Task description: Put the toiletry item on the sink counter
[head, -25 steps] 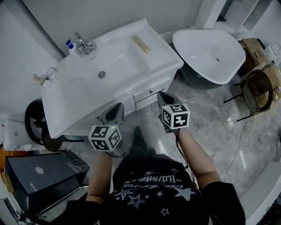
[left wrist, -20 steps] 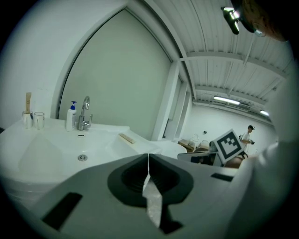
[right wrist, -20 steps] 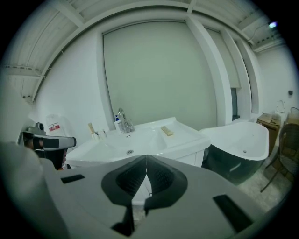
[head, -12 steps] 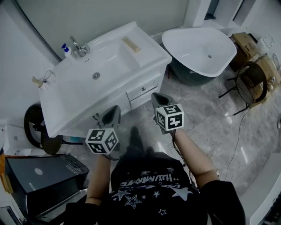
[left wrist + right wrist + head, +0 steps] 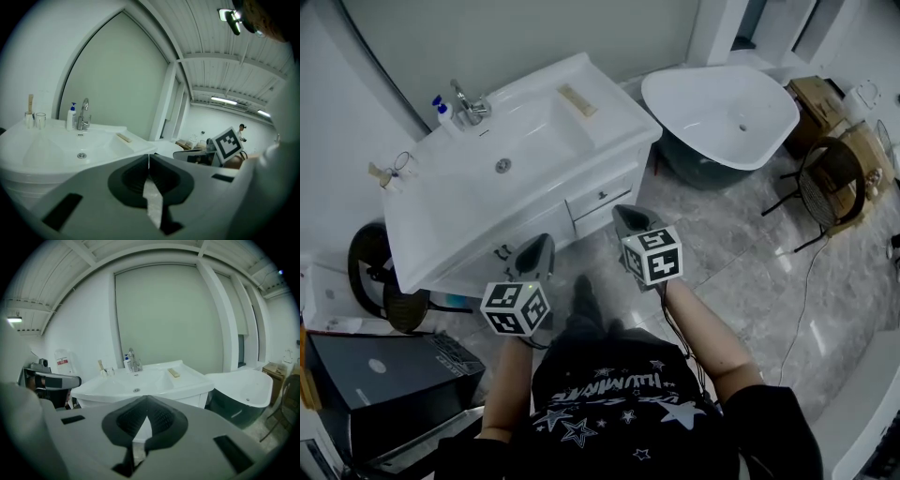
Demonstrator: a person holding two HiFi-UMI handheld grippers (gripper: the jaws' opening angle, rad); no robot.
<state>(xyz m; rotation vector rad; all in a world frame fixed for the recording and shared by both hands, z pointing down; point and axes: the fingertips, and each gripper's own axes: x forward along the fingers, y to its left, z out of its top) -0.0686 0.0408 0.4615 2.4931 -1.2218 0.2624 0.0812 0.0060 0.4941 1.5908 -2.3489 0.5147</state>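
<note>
A tan flat toiletry item (image 5: 577,100) lies on the right side of the white sink counter (image 5: 422,220), and shows too in the left gripper view (image 5: 123,137) and the right gripper view (image 5: 174,373). My left gripper (image 5: 538,249) is held in front of the vanity, shut and empty. My right gripper (image 5: 625,217) hangs beside it, also shut with nothing between its jaws. Both are well short of the counter.
A faucet (image 5: 465,101) and a blue-capped soap bottle (image 5: 441,109) stand at the back of the basin. A cup holder (image 5: 397,168) sits at the counter's left. A white bathtub (image 5: 722,112) is at right, a wire chair (image 5: 830,192) beyond, a black box (image 5: 380,380) at lower left.
Both grippers have drawn back slightly from the vanity and shifted left in the head view. The toiletry item stays on the counter.
</note>
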